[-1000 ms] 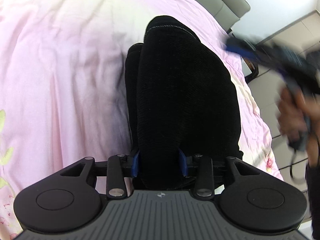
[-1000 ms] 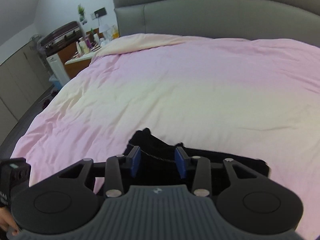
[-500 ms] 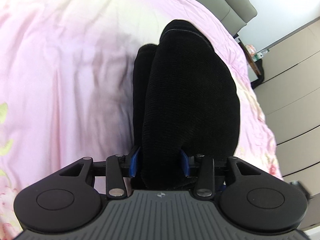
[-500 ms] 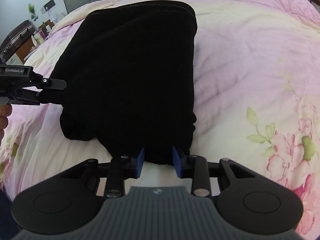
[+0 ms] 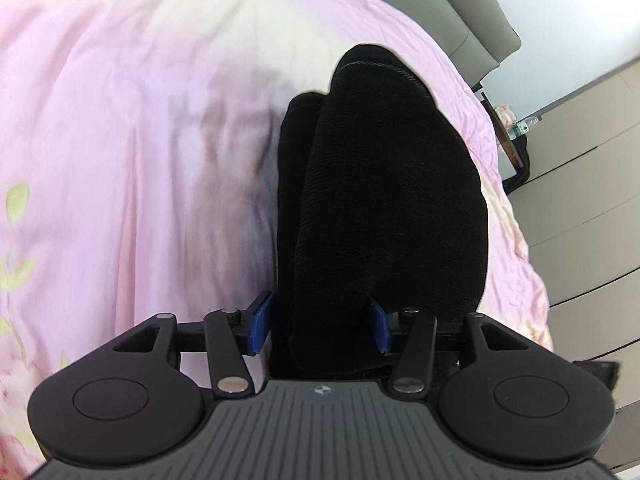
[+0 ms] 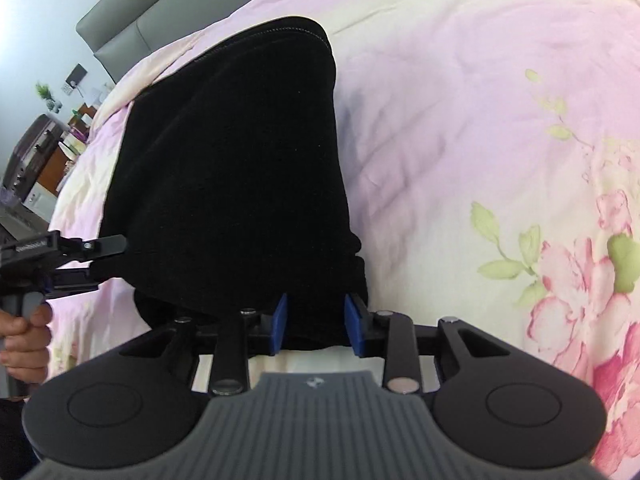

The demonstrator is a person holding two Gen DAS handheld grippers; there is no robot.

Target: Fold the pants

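Note:
The black pants (image 5: pixel 384 200) lie folded in a thick stack on the pink bedspread (image 5: pixel 140 140). My left gripper (image 5: pixel 320 322) has its blue pads on either side of the near end of the stack, with fabric filling the gap. In the right wrist view the pants (image 6: pixel 232 168) fill the middle. My right gripper (image 6: pixel 318 322) straddles the near right corner of the fabric, its pads wide apart. The left gripper (image 6: pixel 100 254) shows at the left edge of that view, at the pants' left side.
The bedspread has a floral print (image 6: pixel 580 272) at the near right. A grey headboard (image 6: pixel 132 20) stands at the far end. A cluttered bedside table (image 6: pixel 60 132) is at the left, and wardrobe doors (image 5: pixel 580 208) are beyond the bed's right side.
My right gripper swung from above the open bed down to the near edge of the pants and now straddles their corner. My left gripper stayed on its end of the stack, its pads a little wider.

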